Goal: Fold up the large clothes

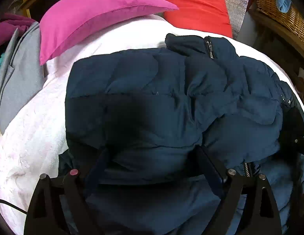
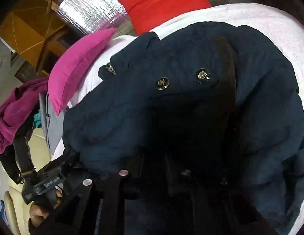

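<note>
A dark navy quilted jacket [image 1: 161, 98] lies partly folded on a white bed cover [image 1: 34, 137]. Its zipped collar points to the far side. My left gripper [image 1: 152, 156] is open, its two fingers spread wide over the jacket's near edge, with a fold of padding bulging between them. In the right wrist view the same jacket [image 2: 171, 107] fills the frame, showing two gold snap buttons [image 2: 202, 75]. My right gripper [image 2: 154, 160] sits in deep shadow against the fabric; its fingers stand close together, but whether they pinch the jacket is hidden.
A pink pillow [image 1: 89, 19] and a red pillow [image 1: 197, 7] lie at the head of the bed. Grey and magenta clothes [image 1: 20, 68] are piled at the left. A wicker basket [image 1: 279, 9] stands at the far right. A silver foil panel [image 2: 89, 13] backs the bed.
</note>
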The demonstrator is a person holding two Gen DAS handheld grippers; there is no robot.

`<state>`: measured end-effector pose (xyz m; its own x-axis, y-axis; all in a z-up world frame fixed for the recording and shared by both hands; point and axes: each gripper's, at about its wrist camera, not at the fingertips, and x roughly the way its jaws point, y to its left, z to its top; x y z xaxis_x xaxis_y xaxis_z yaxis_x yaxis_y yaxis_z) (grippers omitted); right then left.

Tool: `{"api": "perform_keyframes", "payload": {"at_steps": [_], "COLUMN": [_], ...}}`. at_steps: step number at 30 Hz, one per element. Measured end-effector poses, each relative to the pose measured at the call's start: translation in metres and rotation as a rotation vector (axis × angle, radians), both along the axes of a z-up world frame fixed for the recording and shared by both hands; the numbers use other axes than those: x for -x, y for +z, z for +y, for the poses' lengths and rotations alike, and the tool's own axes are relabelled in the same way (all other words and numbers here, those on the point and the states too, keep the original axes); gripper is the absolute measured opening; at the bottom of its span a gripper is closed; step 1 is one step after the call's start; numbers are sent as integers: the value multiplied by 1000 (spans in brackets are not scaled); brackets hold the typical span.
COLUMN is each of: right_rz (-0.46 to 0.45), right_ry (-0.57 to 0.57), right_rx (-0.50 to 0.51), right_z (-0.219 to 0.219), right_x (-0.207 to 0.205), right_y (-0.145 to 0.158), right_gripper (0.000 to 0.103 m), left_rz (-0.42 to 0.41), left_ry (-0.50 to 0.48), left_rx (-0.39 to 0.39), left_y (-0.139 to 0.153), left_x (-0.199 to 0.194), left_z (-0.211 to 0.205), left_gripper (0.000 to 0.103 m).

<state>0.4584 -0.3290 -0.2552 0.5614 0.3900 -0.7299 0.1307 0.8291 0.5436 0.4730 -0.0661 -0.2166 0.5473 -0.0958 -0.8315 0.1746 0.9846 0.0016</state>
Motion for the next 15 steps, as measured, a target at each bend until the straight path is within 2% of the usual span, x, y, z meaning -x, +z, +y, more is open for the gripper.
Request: {"api": "perform_keyframes", "payload": {"at_steps": [3,8,10,14,15], "right_rz": [-44,-212,-194,-49,-49], "right_ry": [-1,12,14,12,6], "right_rx": [9,15,25,-17,-38], "right_z": [4,20,22,23,19], "right_x": [9,8,3,-19,-20], "right_y": [14,44,38,1,-2], "right_gripper": [25,25,28,30,30], "left_rz": [-7,-34,-43,-54,-56], "left_ry": [10,12,12,12,12], "left_rx": [5,-39,-53,-62,-66], "left_y": [5,1,-1,-1,-1], "left_x": [0,5,3,4,4], "left_z": [0,-7,-11,-12,-13], "left_gripper": [91,91,91,91,91]}}
